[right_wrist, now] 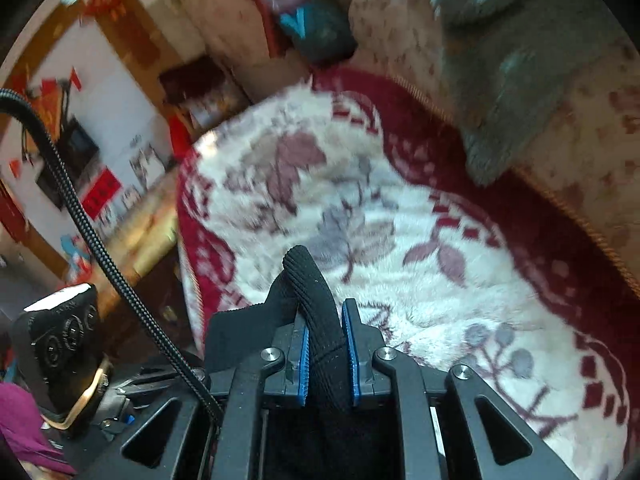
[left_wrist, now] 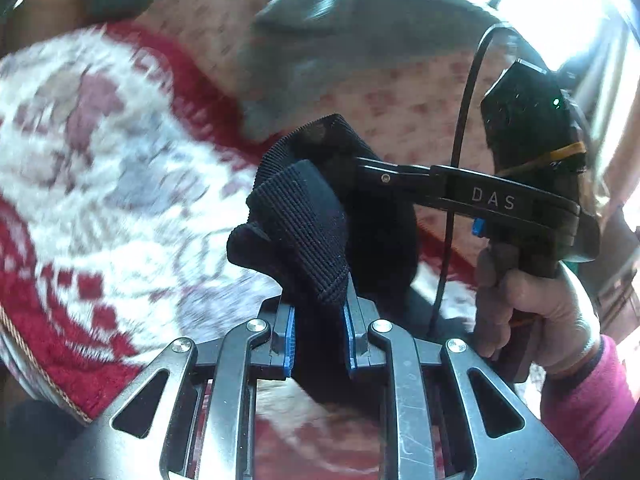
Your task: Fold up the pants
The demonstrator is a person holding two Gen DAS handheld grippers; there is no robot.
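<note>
- Beyond both sets of fingertips lies a red-and-white floral blanket (right_wrist: 360, 208), broad and bare; its red border (right_wrist: 520, 200) curves past to the right of the right gripper (right_wrist: 326, 360).
- A grey cloth (right_wrist: 500, 80) lies on the patterned cover well ahead of the grippers, apart from them.
- Left gripper (left_wrist: 320, 336): blue pads pinching a bunched ribbed band of the black pants (left_wrist: 312, 232), raised off the blanket.
- The right gripper pinches another ribbed fold of the pants, just beside the left; a hand (left_wrist: 536, 304) in a pink sleeve (left_wrist: 592, 400) grips its handle.
</note>
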